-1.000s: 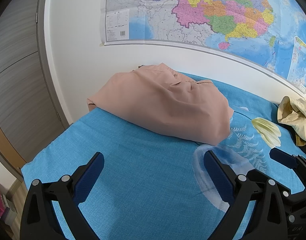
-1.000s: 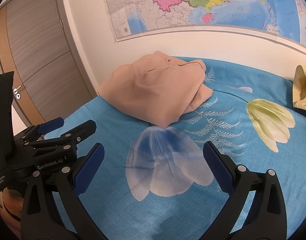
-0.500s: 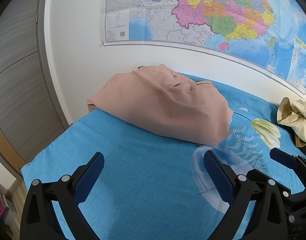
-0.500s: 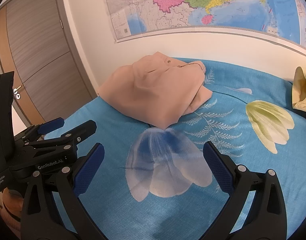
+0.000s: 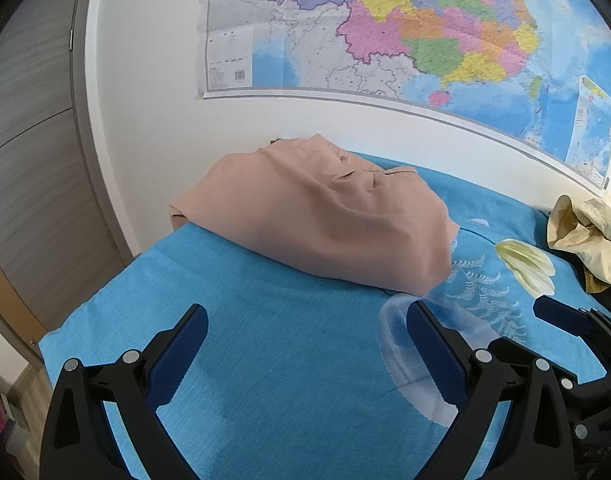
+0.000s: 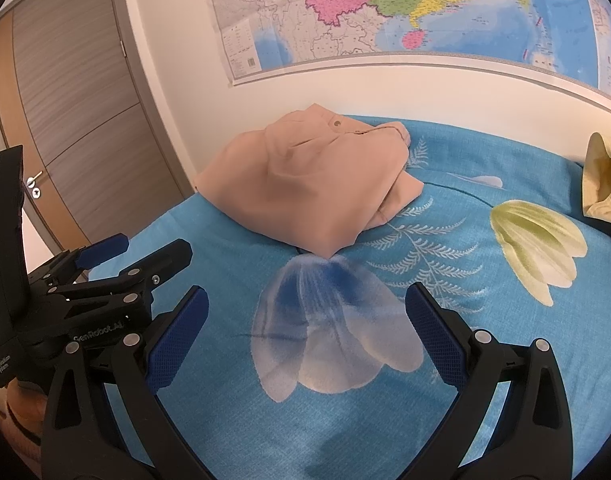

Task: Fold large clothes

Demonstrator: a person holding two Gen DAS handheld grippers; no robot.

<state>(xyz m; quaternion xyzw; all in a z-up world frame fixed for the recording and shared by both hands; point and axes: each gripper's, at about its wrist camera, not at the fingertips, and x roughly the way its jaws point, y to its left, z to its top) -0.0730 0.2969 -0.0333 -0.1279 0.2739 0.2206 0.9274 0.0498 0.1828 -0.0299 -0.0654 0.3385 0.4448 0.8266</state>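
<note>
A folded salmon-pink garment (image 5: 325, 216) lies at the far left corner of the blue floral bed sheet (image 5: 265, 360), near the wall; it also shows in the right wrist view (image 6: 313, 188). My left gripper (image 5: 305, 344) is open and empty, hovering over the sheet short of the garment. My right gripper (image 6: 305, 328) is open and empty above a printed pale flower, also short of the garment. The left gripper (image 6: 117, 256) shows at the left of the right wrist view.
A crumpled beige garment (image 5: 585, 232) lies at the right of the bed, also in the right wrist view (image 6: 605, 176). A wall map (image 5: 385, 32) hangs above. A wooden door (image 6: 65, 120) stands left. The bed's left edge (image 5: 85, 312) drops to the floor.
Both views have shifted very slightly; the grippers stay open and the pink garment lies unmoved.
</note>
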